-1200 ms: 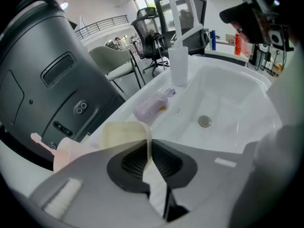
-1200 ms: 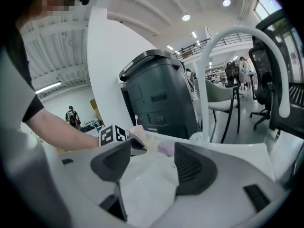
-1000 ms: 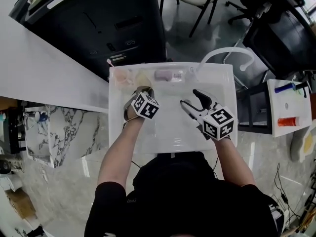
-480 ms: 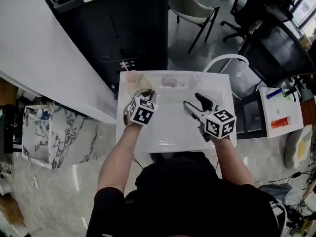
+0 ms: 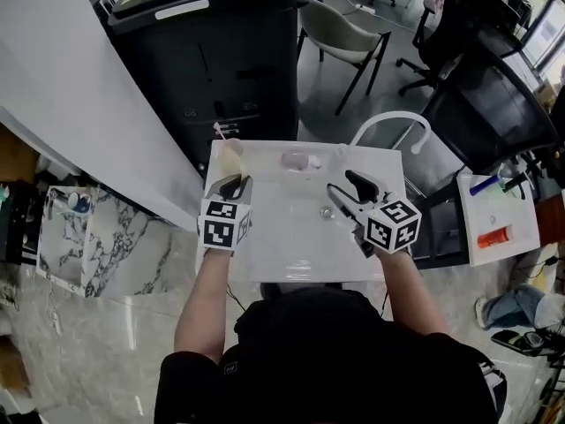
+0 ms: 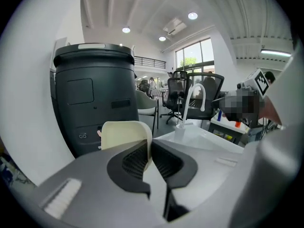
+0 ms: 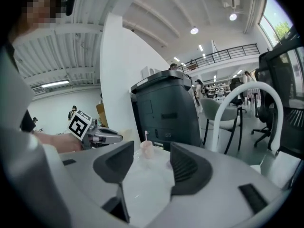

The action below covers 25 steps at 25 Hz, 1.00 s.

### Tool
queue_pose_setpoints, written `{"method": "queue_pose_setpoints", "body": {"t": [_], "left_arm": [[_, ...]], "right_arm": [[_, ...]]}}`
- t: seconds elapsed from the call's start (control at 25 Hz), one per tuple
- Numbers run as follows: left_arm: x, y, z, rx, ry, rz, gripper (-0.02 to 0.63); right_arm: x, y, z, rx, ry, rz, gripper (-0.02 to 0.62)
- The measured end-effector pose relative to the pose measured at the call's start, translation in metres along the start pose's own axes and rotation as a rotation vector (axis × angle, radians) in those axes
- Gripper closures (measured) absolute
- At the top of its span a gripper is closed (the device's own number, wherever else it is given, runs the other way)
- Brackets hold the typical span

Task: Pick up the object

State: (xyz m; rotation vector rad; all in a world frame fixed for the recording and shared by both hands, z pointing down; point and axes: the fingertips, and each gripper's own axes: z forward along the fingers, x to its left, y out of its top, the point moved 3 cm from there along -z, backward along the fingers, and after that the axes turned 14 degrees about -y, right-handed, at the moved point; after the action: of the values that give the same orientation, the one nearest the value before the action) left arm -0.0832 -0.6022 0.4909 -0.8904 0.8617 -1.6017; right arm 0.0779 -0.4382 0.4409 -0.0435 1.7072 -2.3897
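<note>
The left tongs are pinching the thin wall of a cream-coloured cup, one ribbed pad on each side of it. In the left gripper view the tongs are holding the cup up, its rounded edge showing against the dark grey bin that is standing behind the white sink. From the head view the cup is hanging over the sink's back left corner.

The right tongs are hovering over the right half of the sink, near its drain. They are standing spread, though they have just been closing a little. Nothing is sitting between the pads. In the right gripper view the tongs are pointing towards the sink's back edge, where a small pink cup is standing well beyond them. In the head view the pink cup is sitting near the middle of the back edge.

A white arched faucet is rising from the sink's back right corner. The person's arms are reaching in from the front edge.
</note>
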Motion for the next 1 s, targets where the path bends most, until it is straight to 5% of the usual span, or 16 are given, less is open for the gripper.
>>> {"method": "queue_pose_setpoints", "body": {"t": [0.48,0.64,0.84,1.0], "left_arm": [[-0.049,0.049,-0.012,-0.153,0.118,-0.074,0.571],[-0.06,0.062,-0.011,-0.204,0.127,-0.074,0.571],[-0.06,0.071,-0.009,-0.223,0.127,-0.059,0.571],[-0.054,0.085,-0.011,-0.244,0.121,-0.04,0.571]], "right_arm": [[-0.111,-0.004,-0.065,-0.065,-0.079,0.012,0.437],[-0.14,-0.005,-0.082,-0.092,-0.14,0.058,0.534],[-0.157,0.001,-0.1,-0.163,-0.162,0.121,0.58],[-0.152,0.015,-0.104,-0.196,-0.181,0.042,0.583]]}}
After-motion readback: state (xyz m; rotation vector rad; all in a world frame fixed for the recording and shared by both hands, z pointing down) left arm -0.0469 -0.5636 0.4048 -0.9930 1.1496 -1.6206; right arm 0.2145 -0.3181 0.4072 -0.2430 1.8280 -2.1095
